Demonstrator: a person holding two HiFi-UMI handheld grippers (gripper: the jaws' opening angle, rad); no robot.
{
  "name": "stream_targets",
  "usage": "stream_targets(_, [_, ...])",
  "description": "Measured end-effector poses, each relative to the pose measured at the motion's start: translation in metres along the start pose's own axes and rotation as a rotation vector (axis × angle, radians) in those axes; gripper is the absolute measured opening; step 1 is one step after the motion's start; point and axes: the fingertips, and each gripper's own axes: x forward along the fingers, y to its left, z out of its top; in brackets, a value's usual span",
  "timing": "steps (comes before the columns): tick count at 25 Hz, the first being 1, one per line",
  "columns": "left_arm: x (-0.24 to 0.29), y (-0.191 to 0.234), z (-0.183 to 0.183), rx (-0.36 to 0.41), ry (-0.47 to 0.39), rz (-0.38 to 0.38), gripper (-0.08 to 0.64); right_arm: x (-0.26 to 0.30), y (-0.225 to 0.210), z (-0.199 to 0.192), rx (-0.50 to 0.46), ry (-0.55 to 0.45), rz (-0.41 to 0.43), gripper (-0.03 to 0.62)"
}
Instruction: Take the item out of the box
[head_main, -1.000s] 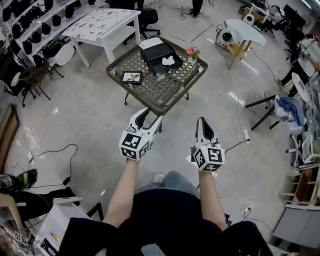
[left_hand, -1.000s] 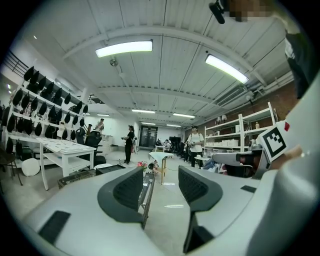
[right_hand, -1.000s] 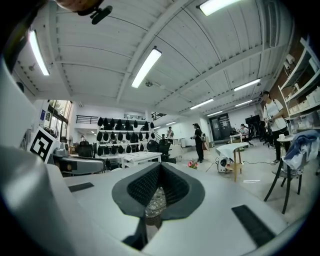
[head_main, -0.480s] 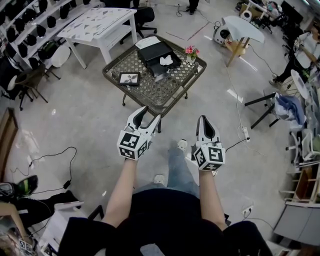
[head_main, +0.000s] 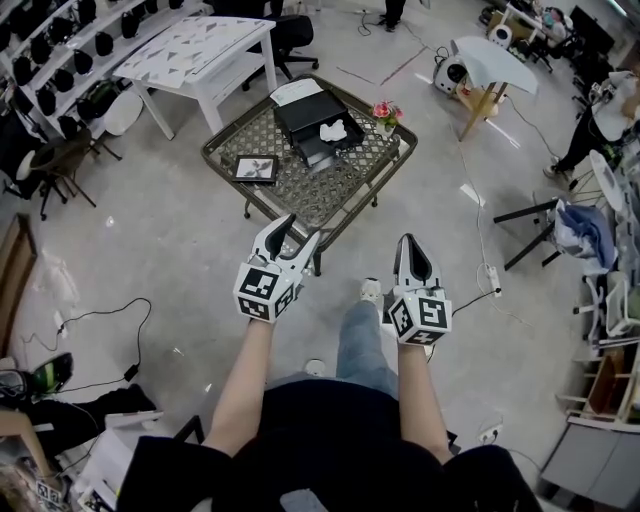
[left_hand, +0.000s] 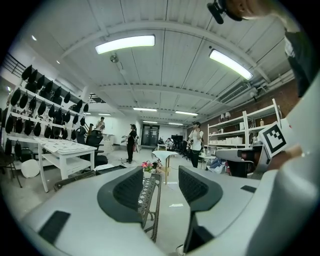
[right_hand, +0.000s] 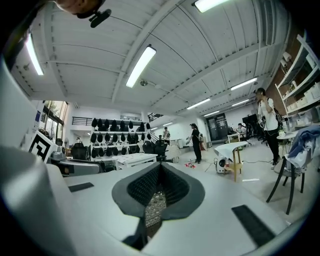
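An open black box (head_main: 312, 126) sits on a metal lattice table (head_main: 300, 190) ahead of me, with a white item (head_main: 333, 131) lying inside it. My left gripper (head_main: 296, 233) hangs in the air short of the table's near edge, its jaws apart and empty; in the left gripper view (left_hand: 159, 192) the table (left_hand: 150, 195) shows between the pads. My right gripper (head_main: 410, 246) hovers to the right over the floor, jaws together with nothing in them; the right gripper view (right_hand: 159, 187) shows its pads (right_hand: 175, 188) touching.
A framed picture (head_main: 255, 168) and a small pot of pink flowers (head_main: 386, 110) also stand on the lattice table. A white table (head_main: 200, 50) is behind it, a round white side table (head_main: 490, 65) at back right, chairs and cables around. People stand far off.
I have stepped forward: the lattice table sits slightly nearer in the head view and one foot shows ahead. Both grippers keep their pose and jaw states.
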Motion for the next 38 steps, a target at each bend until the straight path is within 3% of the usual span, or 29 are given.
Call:
stream_targets(18, [0.170,0.062,0.007,-0.070,0.047,0.171,0.222,0.201,-0.087,0.019,-0.015,0.084,0.199,0.004])
stream_targets(31, [0.258,0.132,0.014,-0.131,0.043,0.406,0.222,0.351,-0.106,0.025,-0.056,0.157,0.458,0.003])
stream_targets(38, [0.282,0.150,0.018,-0.130,0.043,0.445,0.222,0.387,-0.101,0.016,-0.049,0.190,0.527,0.004])
